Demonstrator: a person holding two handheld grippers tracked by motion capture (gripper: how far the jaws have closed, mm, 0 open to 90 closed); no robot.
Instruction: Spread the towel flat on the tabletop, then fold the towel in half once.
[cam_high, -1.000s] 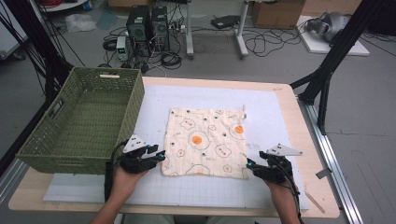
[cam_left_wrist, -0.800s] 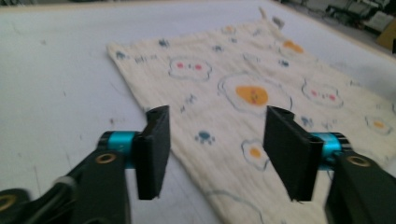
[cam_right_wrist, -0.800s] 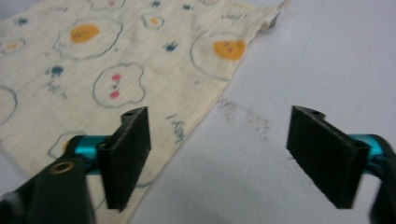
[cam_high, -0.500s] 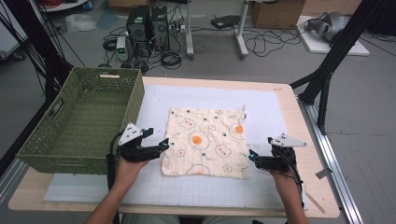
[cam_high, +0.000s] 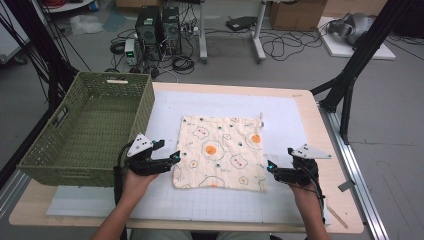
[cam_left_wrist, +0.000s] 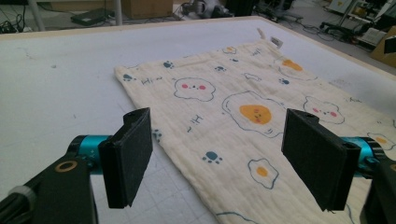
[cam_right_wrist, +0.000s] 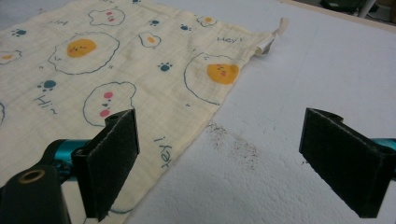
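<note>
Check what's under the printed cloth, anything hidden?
The cloth lies flat on the white gridded mat, which covers the wooden table. No bump shows in it, but whatever is directly beneath stays covered. Both grippers sit open at its sides.

Cloth cut off by the frame's lower and right edges in the left gripper view; label print too small to read.
</note>
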